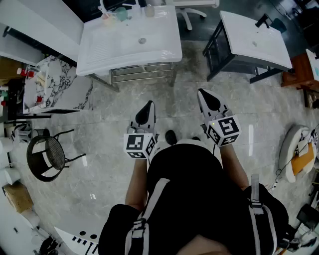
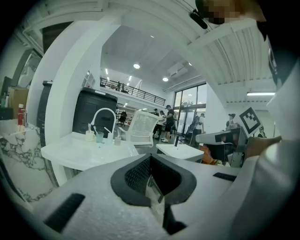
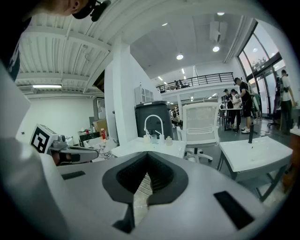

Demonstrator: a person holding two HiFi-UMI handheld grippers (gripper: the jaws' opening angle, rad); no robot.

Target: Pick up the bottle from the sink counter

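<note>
The white sink counter (image 1: 129, 42) stands ahead of me across the grey floor, well beyond both grippers. At its back edge, by the white faucet (image 2: 104, 112), stand a cream cup (image 1: 108, 19), a teal cup (image 1: 121, 13) and a small pale bottle (image 1: 149, 10). The left gripper view shows the bottle (image 2: 117, 139) far off, and in the right gripper view the bottle (image 3: 168, 140) is just as distant. My left gripper (image 1: 147, 106) and right gripper (image 1: 204, 94) are held low in front of my body. Both point toward the counter, jaws shut with nothing between them.
A second white sink table (image 1: 254, 40) on a dark frame stands to the right, with a white office chair (image 3: 201, 124) between the two. A marble-topped counter (image 1: 50, 82) and a black wire stool (image 1: 47, 157) are at the left. Several people stand far off.
</note>
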